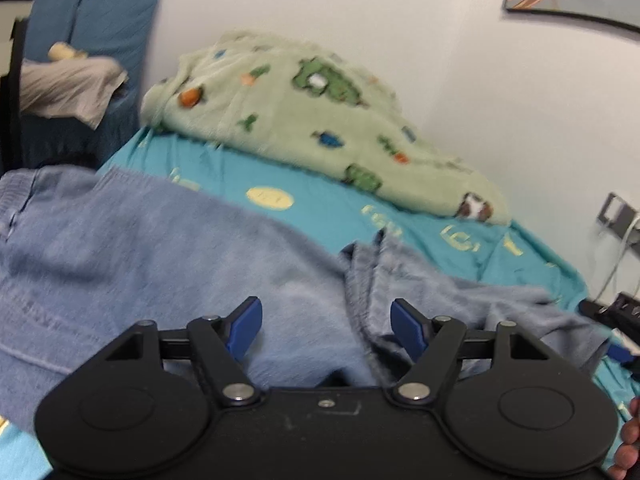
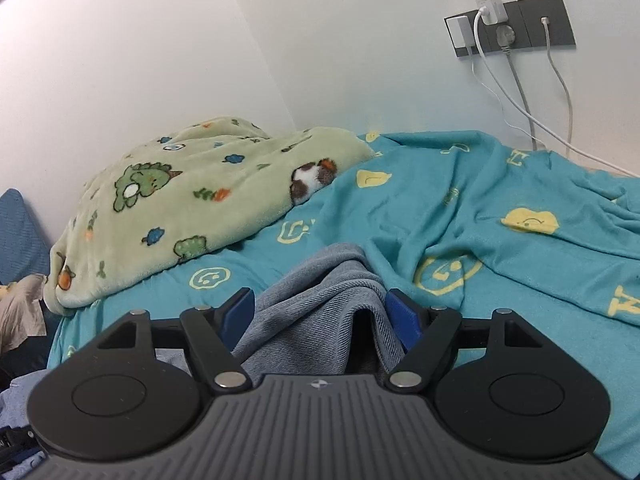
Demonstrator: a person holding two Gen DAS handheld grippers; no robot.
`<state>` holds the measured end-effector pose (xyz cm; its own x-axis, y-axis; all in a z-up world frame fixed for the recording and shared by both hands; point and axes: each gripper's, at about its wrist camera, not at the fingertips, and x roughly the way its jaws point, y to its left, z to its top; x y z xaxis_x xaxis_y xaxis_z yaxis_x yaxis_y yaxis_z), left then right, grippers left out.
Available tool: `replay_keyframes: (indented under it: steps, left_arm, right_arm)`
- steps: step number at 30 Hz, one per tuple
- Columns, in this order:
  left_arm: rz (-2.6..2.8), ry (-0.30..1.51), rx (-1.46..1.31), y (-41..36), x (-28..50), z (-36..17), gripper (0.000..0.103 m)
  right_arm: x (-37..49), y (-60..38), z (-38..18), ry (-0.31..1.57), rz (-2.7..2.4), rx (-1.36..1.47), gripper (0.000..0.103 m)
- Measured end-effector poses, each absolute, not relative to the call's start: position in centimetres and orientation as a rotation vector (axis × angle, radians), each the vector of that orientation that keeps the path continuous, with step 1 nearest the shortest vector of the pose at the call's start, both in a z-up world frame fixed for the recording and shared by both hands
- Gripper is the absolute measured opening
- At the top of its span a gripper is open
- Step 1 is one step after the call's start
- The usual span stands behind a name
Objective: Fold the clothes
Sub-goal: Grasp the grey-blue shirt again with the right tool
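Folding looks barely begun: a soft grey-blue knitted garment [image 1: 168, 256] lies spread over the teal bedsheet printed with yellow smiley faces [image 1: 320, 204], its near part rumpled. On the left, the left gripper [image 1: 326, 326] hovers above the cloth with its blue fingers [image 1: 246, 322] spread and nothing pinched between them. Farther back a pale green fleece blanket with dinosaur prints [image 1: 304, 120] is heaped against the wall. On the right, the right gripper [image 2: 320, 316] has a raised hump of the same garment [image 2: 320, 312] between its wide-set fingers [image 2: 400, 314]; whether they truly press it I cannot tell. The next move probably calls for a firm hold on an edge with both grippers before carrying it across.
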<state>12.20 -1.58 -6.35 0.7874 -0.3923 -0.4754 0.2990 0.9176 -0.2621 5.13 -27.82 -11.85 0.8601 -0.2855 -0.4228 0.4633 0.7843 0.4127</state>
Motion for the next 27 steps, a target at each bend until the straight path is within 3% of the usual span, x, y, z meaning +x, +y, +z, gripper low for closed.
replay_keyframes:
  steps: [13, 17, 20, 22, 23, 24, 27]
  left_arm:
    - [-0.429, 0.668, -0.046, -5.4, 14.3, -9.6, 0.066]
    - [-0.424, 0.686, -0.016, -5.6, 14.4, -10.1, 0.065]
    - [-0.425, 0.694, -0.016, -5.6, 14.5, -10.2, 0.065]
    - [-0.424, 0.694, -0.021, -5.6, 14.5, -10.2, 0.065]
    - [-0.423, 0.694, -0.026, -5.5, 14.5, -10.2, 0.065]
    - [-0.422, 0.694, -0.031, -5.5, 14.5, -10.2, 0.065]
    - [-0.423, 0.691, -0.037, -5.5, 14.4, -10.0, 0.064]
  right_arm:
    - [4.2, -30.2, -13.9, 0.389, -0.426, 0.794, 0.077]
    - [4.9, -31.1, -15.5, 0.408, -0.437, 0.832, 0.087]
    - [5.3, -32.3, -16.6, 0.414, -0.455, 0.879, 0.088]
    - [5.5, -33.0, -17.3, 0.431, -0.471, 0.920, 0.082]
    - [5.5, -33.1, -17.3, 0.448, -0.487, 0.915, 0.066]
    - [5.6, -33.0, -16.9, 0.468, -0.496, 0.893, 0.042]
    - [5.5, -32.1, -15.2, 0.454, -0.453, 0.837, 0.026]
